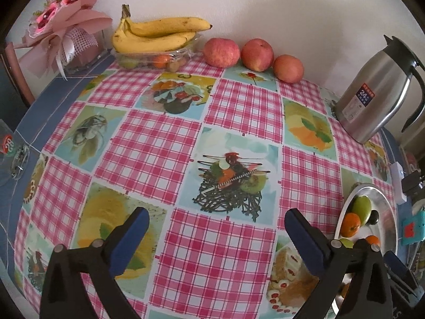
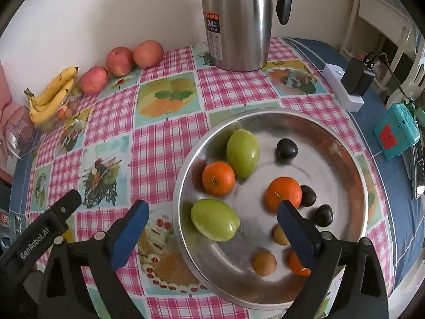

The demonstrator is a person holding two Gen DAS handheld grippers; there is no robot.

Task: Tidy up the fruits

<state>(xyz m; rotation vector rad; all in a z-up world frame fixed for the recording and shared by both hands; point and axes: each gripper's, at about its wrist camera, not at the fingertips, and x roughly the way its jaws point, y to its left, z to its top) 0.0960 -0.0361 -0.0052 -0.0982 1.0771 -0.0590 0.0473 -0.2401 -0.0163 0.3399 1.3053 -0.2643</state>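
Note:
My right gripper stands open above the near left part of a round metal plate. A green fruit lies below the gap between its blue pads, which do not touch it. The plate also holds another green fruit, oranges, dark plums and small brown fruits. My left gripper is open over bare tablecloth, nothing between its fingers. By the wall lie three apples and bananas on a clear box of small fruit.
A steel thermos jug stands behind the plate. A pink flower bouquet leans at the far left. At the table's right edge are a white power strip with black plugs and a teal box. The checked tablecloth covers the table.

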